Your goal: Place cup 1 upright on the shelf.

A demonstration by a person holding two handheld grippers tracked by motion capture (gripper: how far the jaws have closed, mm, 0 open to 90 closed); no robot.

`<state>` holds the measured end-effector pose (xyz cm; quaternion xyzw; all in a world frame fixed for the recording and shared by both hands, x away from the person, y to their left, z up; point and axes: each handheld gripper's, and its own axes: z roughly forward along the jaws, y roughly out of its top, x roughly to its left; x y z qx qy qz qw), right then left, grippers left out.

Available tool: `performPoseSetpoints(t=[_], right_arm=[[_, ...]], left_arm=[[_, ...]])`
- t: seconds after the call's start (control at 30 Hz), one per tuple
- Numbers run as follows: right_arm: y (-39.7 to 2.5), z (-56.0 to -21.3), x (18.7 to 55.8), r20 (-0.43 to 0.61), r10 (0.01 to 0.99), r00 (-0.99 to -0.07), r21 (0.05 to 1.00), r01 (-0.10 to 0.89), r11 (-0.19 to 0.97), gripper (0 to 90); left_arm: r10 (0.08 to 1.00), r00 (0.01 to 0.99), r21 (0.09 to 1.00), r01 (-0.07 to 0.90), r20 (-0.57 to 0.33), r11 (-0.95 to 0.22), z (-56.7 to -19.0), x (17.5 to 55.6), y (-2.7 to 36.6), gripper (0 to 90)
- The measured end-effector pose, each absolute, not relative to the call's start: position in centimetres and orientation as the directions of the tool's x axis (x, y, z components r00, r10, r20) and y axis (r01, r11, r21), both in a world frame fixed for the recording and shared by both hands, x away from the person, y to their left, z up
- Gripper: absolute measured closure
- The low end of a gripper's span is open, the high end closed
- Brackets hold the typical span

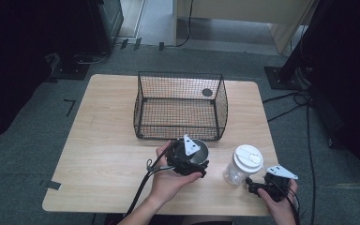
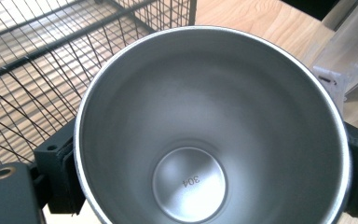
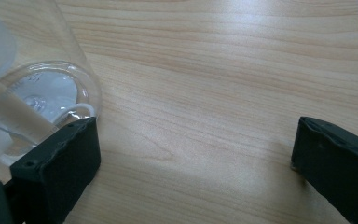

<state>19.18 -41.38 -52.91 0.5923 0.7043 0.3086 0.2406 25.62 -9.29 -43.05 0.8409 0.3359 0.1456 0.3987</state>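
A stainless steel cup [image 1: 200, 151] stands upright on the wooden table [image 1: 105, 154], just in front of the wire basket [image 1: 180, 127]. My left gripper [image 1: 187, 162] is shut on it. In the left gripper view I look down into the empty steel cup [image 2: 200, 121], with a jaw pressed on each side of its wall. A clear plastic cup [image 1: 242, 165] with a white lid stands to the right. My right gripper [image 1: 254, 183] is open at table height beside it. In the right gripper view the clear cup [image 3: 42, 93] sits against the left jaw, outside the gap of my right gripper [image 3: 196, 135].
The black wire basket [image 2: 37, 70] is empty and sits mid-table, close behind the steel cup. The table's right edge runs close behind the right hand. Cables trail from both grippers toward the front edge. Bare wood lies to the left.
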Motion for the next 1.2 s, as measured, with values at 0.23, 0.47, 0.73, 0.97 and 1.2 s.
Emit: performPoseSetpoints(t=[0.23, 0.47, 0.73, 0.97, 1.2], right_arm=[[-41.4, -52.9, 19.2, 0.027, 0.983, -0.182, 0.72, 0.686, 0.108, 1.0], [-41.4, -52.9, 19.2, 0.027, 0.983, -0.182, 0.72, 0.686, 0.108, 1.0], [-41.4, -52.9, 19.2, 0.027, 0.983, -0.182, 0.72, 0.686, 0.108, 1.0], [-41.4, -52.9, 19.2, 0.027, 0.983, -0.183, 0.72, 0.686, 0.108, 1.0], [-41.4, -52.9, 19.2, 0.028, 0.983, -0.182, 0.72, 0.686, 0.107, 1.0]], left_arm=[[0.687, 0.726, 0.835, 0.386, -0.014, -0.391, -41.8, 25.1, -8.4, 7.6], [0.724, 0.689, 0.895, 0.307, 0.024, -0.322, -40.8, 24.6, -7.7, 7.6], [0.773, 0.632, 0.955, 0.192, 0.056, -0.226, -38.9, 24.0, -6.6, 7.7], [0.82, 0.564, 0.982, 0.079, 0.099, -0.173, -37.0, 23.5, -5.7, 7.7], [0.842, 0.526, 0.989, 0.01, 0.118, -0.144, -35.6, 23.6, -5.0, 7.7]])
